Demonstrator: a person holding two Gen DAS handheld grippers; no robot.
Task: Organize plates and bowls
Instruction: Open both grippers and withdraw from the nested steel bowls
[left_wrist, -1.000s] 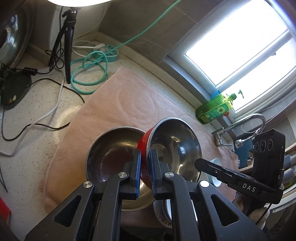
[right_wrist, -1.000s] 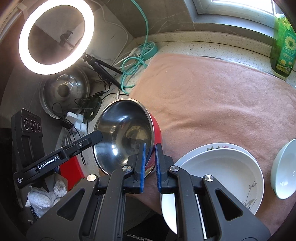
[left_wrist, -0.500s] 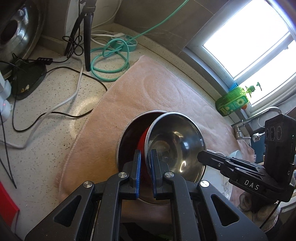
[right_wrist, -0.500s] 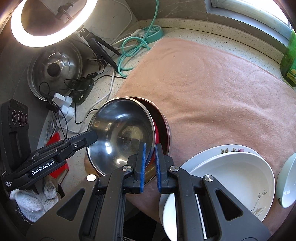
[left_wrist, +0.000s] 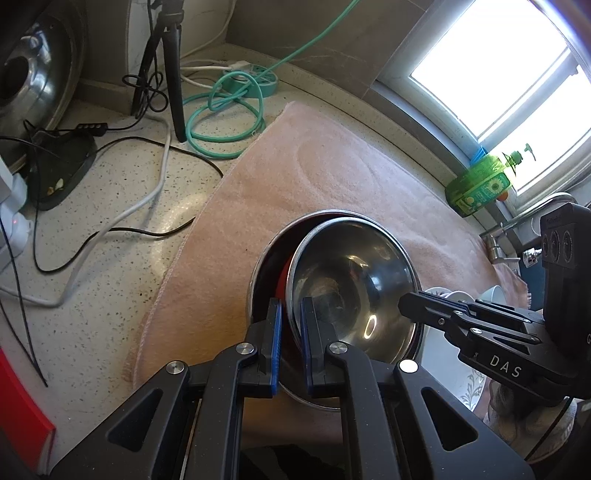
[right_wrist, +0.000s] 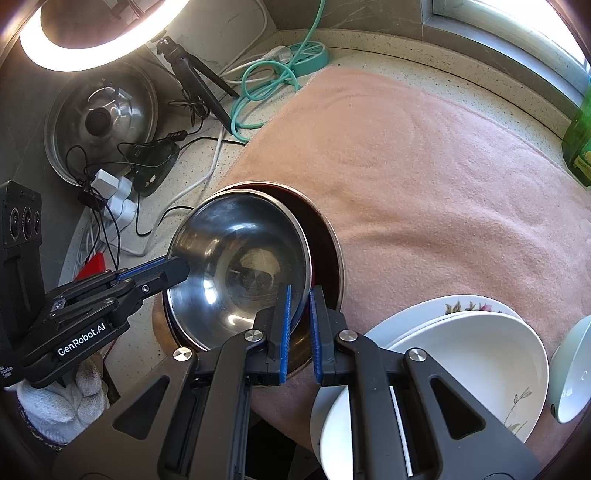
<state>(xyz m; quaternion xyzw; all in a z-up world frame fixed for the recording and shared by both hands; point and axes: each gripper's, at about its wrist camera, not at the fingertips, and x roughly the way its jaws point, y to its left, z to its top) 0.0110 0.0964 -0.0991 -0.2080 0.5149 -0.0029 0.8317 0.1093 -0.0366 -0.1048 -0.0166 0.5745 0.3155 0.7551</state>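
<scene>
Here both tools grip one steel bowl by opposite sides of its rim. The left tool (left_wrist: 291, 334) is clenched on the near-left rim of the bowl (left_wrist: 354, 288), and the right tool (right_wrist: 300, 325) is clenched on the rim's other side. The bowl hangs tilted inside a larger, red-sided bowl (right_wrist: 327, 236), which sits on the pink towel (right_wrist: 424, 177) at its left edge, near the front of the desk (left_wrist: 110, 258).

The main risk is the tilt. The upper bowl is not seated level, so one side seems to ride higher than the other; let go now and it would likely drop, clang, rock, or shove the lower bowl. That lower bowl partly overhangs the towel's edge, so a sideways push could slide it off onto the bare desk toward the cables (left_wrist: 122, 218).

Thin polished rims give the pads little hold, so an uneven pull between the two tools could let one slip. If they open at different moments, the bowl may pivot on whichever tool holds last. The stacked white plates (right_wrist: 472, 354) lie just beside the right tool, so a wide swing could knock them.
</scene>
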